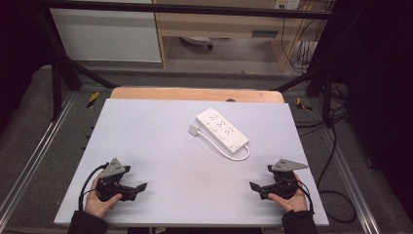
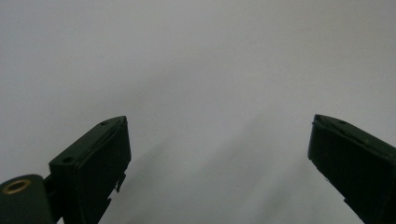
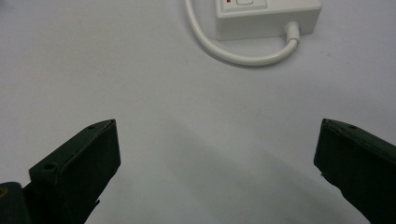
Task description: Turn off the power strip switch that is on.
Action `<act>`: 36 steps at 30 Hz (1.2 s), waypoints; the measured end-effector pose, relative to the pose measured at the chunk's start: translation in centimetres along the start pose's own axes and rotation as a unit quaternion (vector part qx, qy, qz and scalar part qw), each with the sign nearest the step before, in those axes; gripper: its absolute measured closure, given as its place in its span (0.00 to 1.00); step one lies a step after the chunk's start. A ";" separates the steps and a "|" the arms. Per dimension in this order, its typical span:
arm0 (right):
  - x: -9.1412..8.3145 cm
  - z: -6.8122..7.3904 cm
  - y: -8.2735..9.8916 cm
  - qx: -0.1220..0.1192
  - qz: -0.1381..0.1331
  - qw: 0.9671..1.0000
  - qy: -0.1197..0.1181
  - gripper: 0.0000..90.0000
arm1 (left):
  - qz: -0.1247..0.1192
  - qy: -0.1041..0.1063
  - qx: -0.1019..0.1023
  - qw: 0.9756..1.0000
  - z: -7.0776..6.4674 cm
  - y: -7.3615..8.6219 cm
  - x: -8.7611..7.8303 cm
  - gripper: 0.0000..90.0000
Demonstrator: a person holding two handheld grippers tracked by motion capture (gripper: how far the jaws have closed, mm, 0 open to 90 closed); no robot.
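Black-jawed left gripper and right gripper low over the near corners of the white bench, jaws wide apart and empty, white power strip with looped cord farther off, right of centre.

The tabletop is covered by a smooth, matt, pale grey-white sheet, and a strip of light, lightly varnished wood shows at its far edge. The power strip is white plastic, smooth with a slight sheen; its cable is white too, rubbery-looking and glossy. The left claw and the right claw are dark, matt plastic with faintly textured faces, and a brass-coloured metal insert shines in the left one. The grey triangular plates on top look matt. The surrounding frame is black metal.
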State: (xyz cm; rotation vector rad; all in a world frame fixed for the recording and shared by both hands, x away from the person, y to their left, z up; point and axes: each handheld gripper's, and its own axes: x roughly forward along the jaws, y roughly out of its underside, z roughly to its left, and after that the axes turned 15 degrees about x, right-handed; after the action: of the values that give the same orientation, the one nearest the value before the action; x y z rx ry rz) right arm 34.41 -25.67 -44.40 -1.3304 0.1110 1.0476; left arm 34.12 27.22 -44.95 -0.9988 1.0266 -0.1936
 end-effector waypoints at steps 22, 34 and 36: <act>1.1 1.3 -1.2 -0.011 0.009 1.000 0.003 0.08 | 0.000 -0.002 -0.001 1.000 0.1 0.0 0.0 0.06; 1.2 1.9 -2.0 -0.015 -0.002 1.000 0.003 0.17 | -0.001 -0.003 -0.002 1.000 0.1 0.0 -0.1 0.07; 1.3 2.0 -2.1 -0.013 -0.004 1.000 0.000 0.19 | -0.001 -0.004 -0.002 1.000 0.1 0.0 -0.1 0.07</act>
State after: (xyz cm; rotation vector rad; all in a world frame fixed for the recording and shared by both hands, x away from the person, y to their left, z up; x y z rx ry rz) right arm 35.60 -23.06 -42.99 -1.3540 0.0928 1.0463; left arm 34.12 27.31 -44.90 -1.0041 1.0190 -0.1897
